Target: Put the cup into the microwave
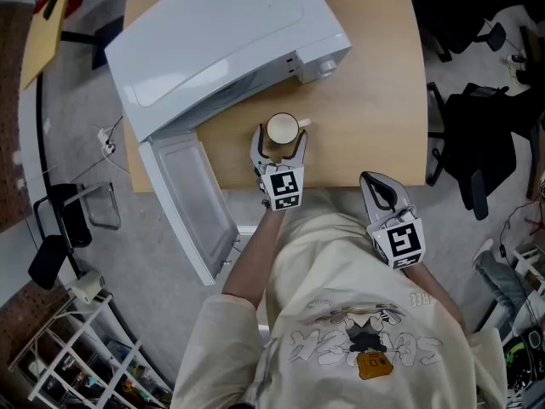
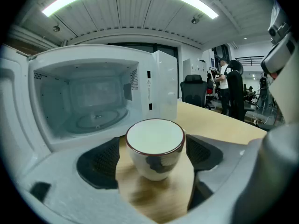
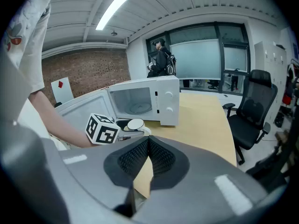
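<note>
A white cup [image 1: 282, 129] with a dark rim and a small handle stands upright on the wooden table [image 1: 375, 100], just in front of the white microwave [image 1: 221, 32]. The microwave door [image 1: 192, 198] hangs wide open, and the cavity [image 2: 88, 101] with its glass turntable shows empty. My left gripper [image 1: 280, 141] is open, one jaw on each side of the cup [image 2: 155, 148]; thin gaps show at the pads [image 2: 100, 160]. My right gripper [image 1: 373, 181] is shut and empty at the table's near edge, right of the cup. From the right gripper view [image 3: 148, 143] the cup [image 3: 135, 124] lies ahead to the left.
Black office chairs stand right of the table [image 1: 477, 143] [image 3: 254, 111]. People stand in the room's background [image 2: 229, 85]. A white wire rack [image 1: 77, 348] sits on the floor at lower left. The open door juts past the table's left front corner.
</note>
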A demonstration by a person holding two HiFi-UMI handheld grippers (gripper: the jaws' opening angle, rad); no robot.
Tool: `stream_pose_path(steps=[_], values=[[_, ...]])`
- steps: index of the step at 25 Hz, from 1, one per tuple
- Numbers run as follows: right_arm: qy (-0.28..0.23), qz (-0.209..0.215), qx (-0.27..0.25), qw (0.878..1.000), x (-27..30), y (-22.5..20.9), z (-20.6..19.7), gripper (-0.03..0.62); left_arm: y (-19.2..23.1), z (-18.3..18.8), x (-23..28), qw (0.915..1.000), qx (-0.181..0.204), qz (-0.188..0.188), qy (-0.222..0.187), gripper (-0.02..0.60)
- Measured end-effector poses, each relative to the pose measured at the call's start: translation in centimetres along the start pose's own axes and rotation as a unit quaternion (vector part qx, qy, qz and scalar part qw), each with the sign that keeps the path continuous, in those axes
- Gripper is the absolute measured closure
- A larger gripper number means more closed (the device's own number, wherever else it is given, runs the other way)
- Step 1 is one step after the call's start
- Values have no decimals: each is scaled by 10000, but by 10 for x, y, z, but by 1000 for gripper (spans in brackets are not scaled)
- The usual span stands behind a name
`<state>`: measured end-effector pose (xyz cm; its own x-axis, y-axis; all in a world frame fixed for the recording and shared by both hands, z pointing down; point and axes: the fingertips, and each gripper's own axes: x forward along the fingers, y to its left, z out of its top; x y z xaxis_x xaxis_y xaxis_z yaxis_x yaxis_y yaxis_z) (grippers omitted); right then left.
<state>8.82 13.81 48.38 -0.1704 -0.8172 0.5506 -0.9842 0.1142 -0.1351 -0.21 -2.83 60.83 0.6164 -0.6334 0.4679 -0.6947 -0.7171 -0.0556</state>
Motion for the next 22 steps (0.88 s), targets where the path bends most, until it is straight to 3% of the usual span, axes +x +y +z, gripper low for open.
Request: stream_pose_path(steps=[3, 4, 7, 10, 13, 18, 22], values=[[138, -93, 219, 9996, -3, 7, -9, 589, -16, -1, -26, 9980, -257, -472, 321, 121], [115, -127, 254, 9995, -4, 11, -10, 589, -26, 4, -44, 9957, -379, -736, 419, 161], [-72, -287, 305, 9991, -7, 26, -7, 588, -47, 51, -120, 9904, -608, -1232, 138, 364], [-247, -484, 388, 9978, -12, 49, -3, 589, -41, 84, -185, 9929, -713, -946, -116, 578], [-422, -545, 310, 9971, -22, 83, 3, 589, -37, 71, -226, 9900, -1109, -847, 187, 577], [-646, -264, 305, 9971, -24, 123, 5, 588, -29, 46, -248, 9888, -1223, -786, 342, 577], [-814, -282, 382, 9956, -26, 123, 10, 577, -27, 49, -252, 9899, -1185, -745, 216, 577]])
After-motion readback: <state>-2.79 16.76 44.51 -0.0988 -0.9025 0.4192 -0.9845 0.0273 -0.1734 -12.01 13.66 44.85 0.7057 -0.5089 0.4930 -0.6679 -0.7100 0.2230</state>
